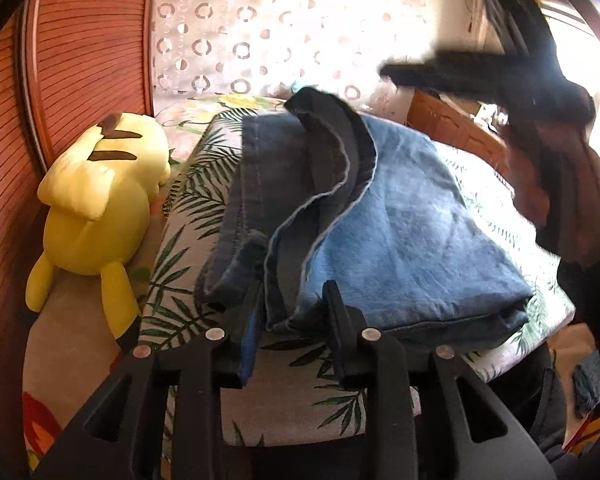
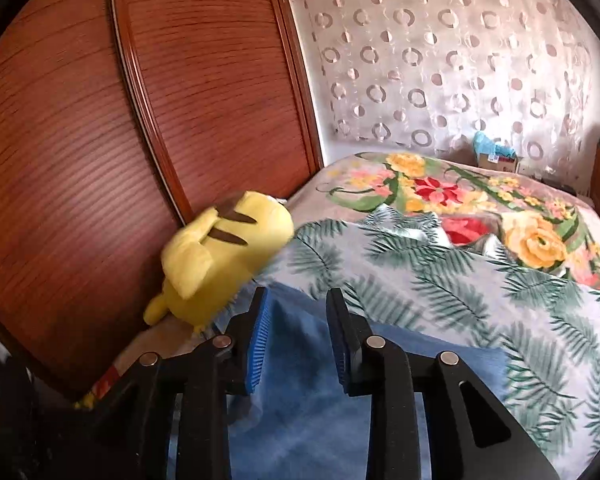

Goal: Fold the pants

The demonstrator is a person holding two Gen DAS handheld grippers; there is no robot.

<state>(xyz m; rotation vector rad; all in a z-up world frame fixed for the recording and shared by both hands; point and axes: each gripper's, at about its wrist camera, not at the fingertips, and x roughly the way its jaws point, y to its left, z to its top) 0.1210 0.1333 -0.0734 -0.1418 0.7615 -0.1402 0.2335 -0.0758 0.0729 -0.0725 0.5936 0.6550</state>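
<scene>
The blue denim jeans [image 1: 380, 224] lie folded into a thick stack on the palm-leaf bedspread [image 1: 188, 208] of the bed, at the centre of the left wrist view. A waistband or hem flap [image 1: 332, 152] stands curled up on top, toward 12 o'clock.

Denim like this is likely fairly heavy, soft but with stiff seams, and not slippery. The doubled hems and the thick near edge would give the surest hold, while a single layer would probably drag the stack apart.

The left gripper [image 1: 292, 304] has its jaws parted around the near edge of the stack, not visibly pinching it. The right gripper [image 2: 298, 312] hovers over the blue cloth with jaws apart, holding nothing.

A yellow Pikachu plush [image 1: 96, 208] lies at 9 o'clock against the wooden wardrobe door [image 2: 100, 120]. No label, brand or writing can be read anywhere.
</scene>
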